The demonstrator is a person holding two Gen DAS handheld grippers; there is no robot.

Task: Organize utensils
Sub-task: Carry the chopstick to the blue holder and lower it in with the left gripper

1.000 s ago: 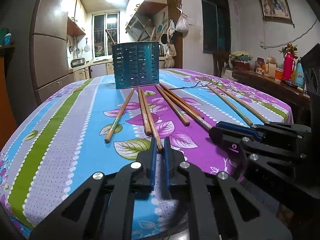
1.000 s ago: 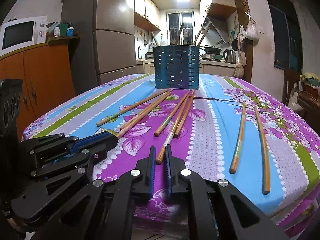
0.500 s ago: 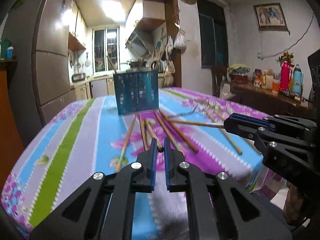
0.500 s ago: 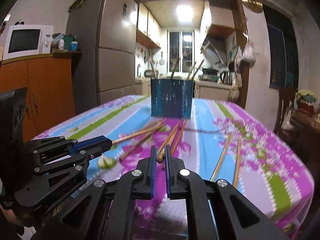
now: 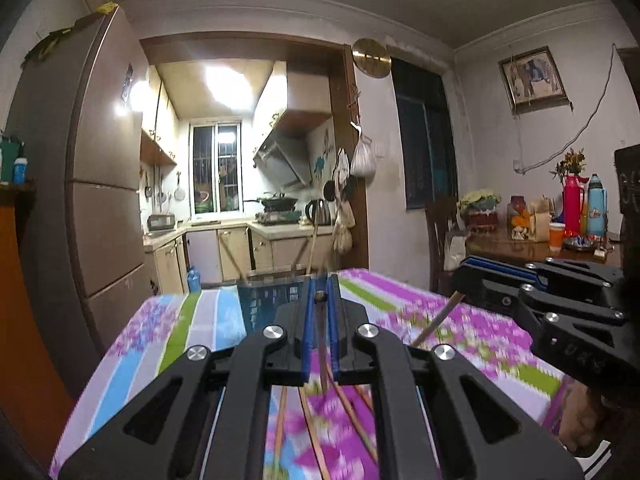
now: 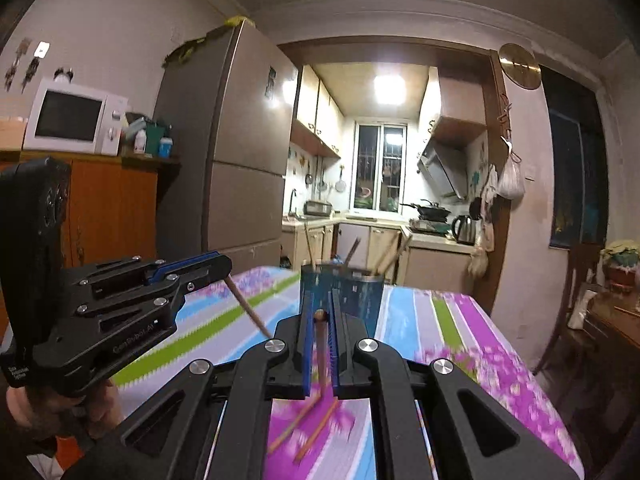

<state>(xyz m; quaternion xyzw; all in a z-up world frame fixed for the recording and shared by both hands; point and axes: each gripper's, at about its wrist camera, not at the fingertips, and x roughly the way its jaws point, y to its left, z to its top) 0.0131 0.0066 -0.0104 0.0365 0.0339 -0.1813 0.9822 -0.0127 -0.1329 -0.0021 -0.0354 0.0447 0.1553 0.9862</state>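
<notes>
Two chopsticks are off the worktop, one in each of your grippers. Your left gripper [image 5: 320,298] has its fingers [image 5: 307,332] pinched nearly together on a chopstick [image 5: 322,344] whose end shows as a round tip at frame centre, the shaft sloping down toward the cloth. Your right gripper [image 6: 320,314] grips its own chopstick [image 6: 321,344] the same way, blue pads closed on it. In the right wrist view the left gripper [image 6: 218,266] sits at left centre with its stick [image 6: 246,306] slanting down to the right; in the left wrist view the right gripper [image 5: 466,274] sits at right centre, its stick [image 5: 438,318] slanting down to the left.

Just beyond both sets of fingers stands the blue utensil holder [image 6: 362,294], with a few sticks [image 6: 386,258] leaning inside. Loose chopsticks [image 5: 352,416] lie blurred on the striped floral worktop [image 5: 180,328] at the lower centre of each view. Behind, the fridge [image 6: 240,140] fills the upper left.
</notes>
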